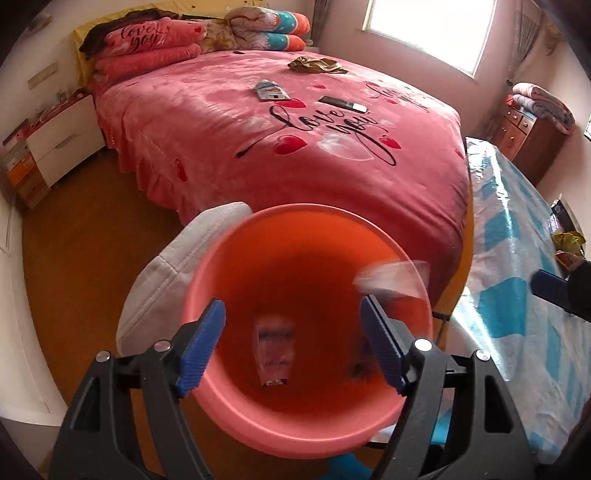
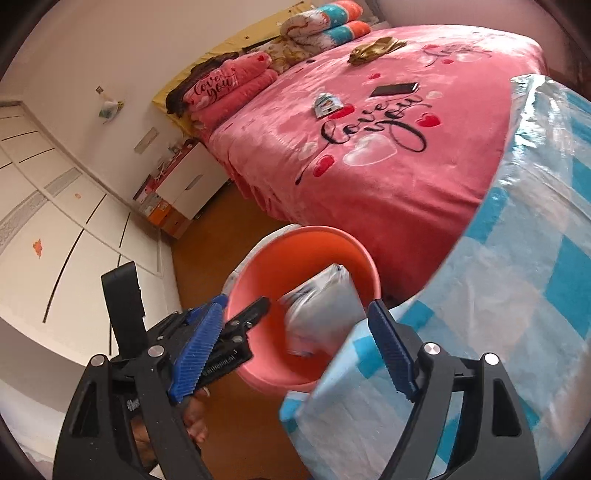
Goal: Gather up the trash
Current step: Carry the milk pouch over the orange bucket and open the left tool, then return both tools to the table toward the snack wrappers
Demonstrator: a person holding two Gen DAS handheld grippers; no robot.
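Bedroom, both grippers over a pink bin (image 1: 295, 417) standing on brown floor at foot of the bed (image 1: 221, 147), a grey cushion-like thing (image 1: 173, 273) pressed against its far-left side. L gripper (image 1: 291, 341) aimed steeply down into bin mouth, blue pads apart, nothing touching either pad. Below it a wrapper (image 1: 274, 356) w/ bluish print, blurred, inside the bin; can't tell if lying on the bottom or mid-air. R gripper (image 2: 295, 338) also spread wide, nothing pressed by its pads. Between and beyond its fingers a grey-white plastic bag (image 2: 325, 310), heavily blurred, sits in the bin's mouth near the rim; same bag shows in left wrist view as a pale smear at the bin's right rim. Can't tell if it touches the wall. Seen from right wrist, L gripper's black tip reaches over bin's near-left rim; a person's fingers (image 2: 195, 424) show under its frame. Table w/ blue-white check cloth under clear plastic (image 2: 517, 295) just beside bin, on R side. Still on the pink "love you" bedspread: a small printed packet (image 1: 271, 90), a dark phone (image 1: 343, 104) near it, a crumpled gold-brown item (image 1: 317, 65) farther back toward the window. Pillows and folded quilts (image 1: 266, 29) stacked at headboard. White nightstand (image 1: 66, 144) to the bed's left.
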